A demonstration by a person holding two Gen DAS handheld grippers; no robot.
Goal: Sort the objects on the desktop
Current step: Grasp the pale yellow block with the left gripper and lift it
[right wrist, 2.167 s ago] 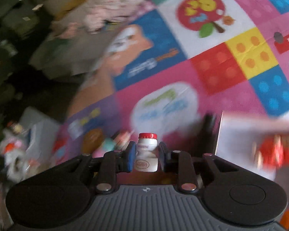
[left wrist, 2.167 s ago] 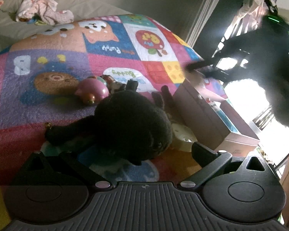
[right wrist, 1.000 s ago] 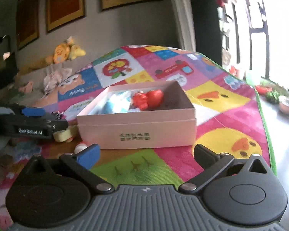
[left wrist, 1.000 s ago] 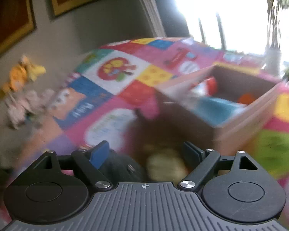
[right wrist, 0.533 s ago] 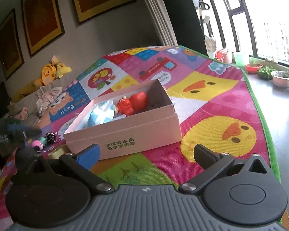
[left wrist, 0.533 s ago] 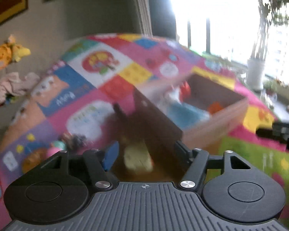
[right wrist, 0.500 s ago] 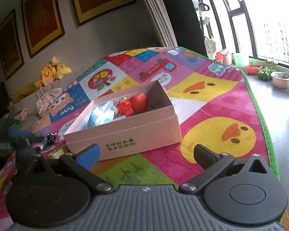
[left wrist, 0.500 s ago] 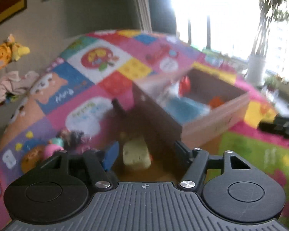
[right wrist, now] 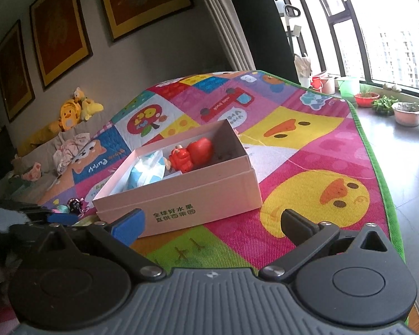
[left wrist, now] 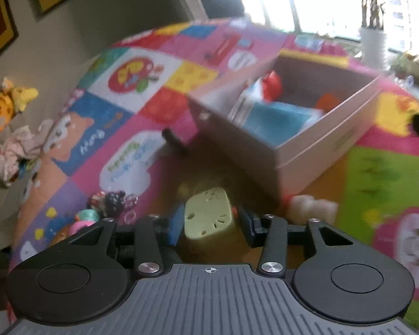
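Left gripper (left wrist: 209, 224): its jaws are pinched on a pale green block (left wrist: 208, 214) with small holes, one pad against each side.
Green block: sits low over the play mat (left wrist: 120, 128), near the short end wall of the pink box (left wrist: 301, 150).
Right gripper (right wrist: 213, 223): jaws spread wide with nothing between them, hanging above the mat in front of the box's long side.
Pink box: open-topped, resting on the mat, printed characters on its front wall.
Box contents: a red toy (right wrist: 192, 153) near the middle, a blue-and-white packet (right wrist: 148, 171) at the left end.
Loose items: a white lumpy toy (left wrist: 312, 209) just beside the box corner; small trinkets (left wrist: 111, 201) left of the held block.
Background: plush toys (right wrist: 75, 111) against the wall.
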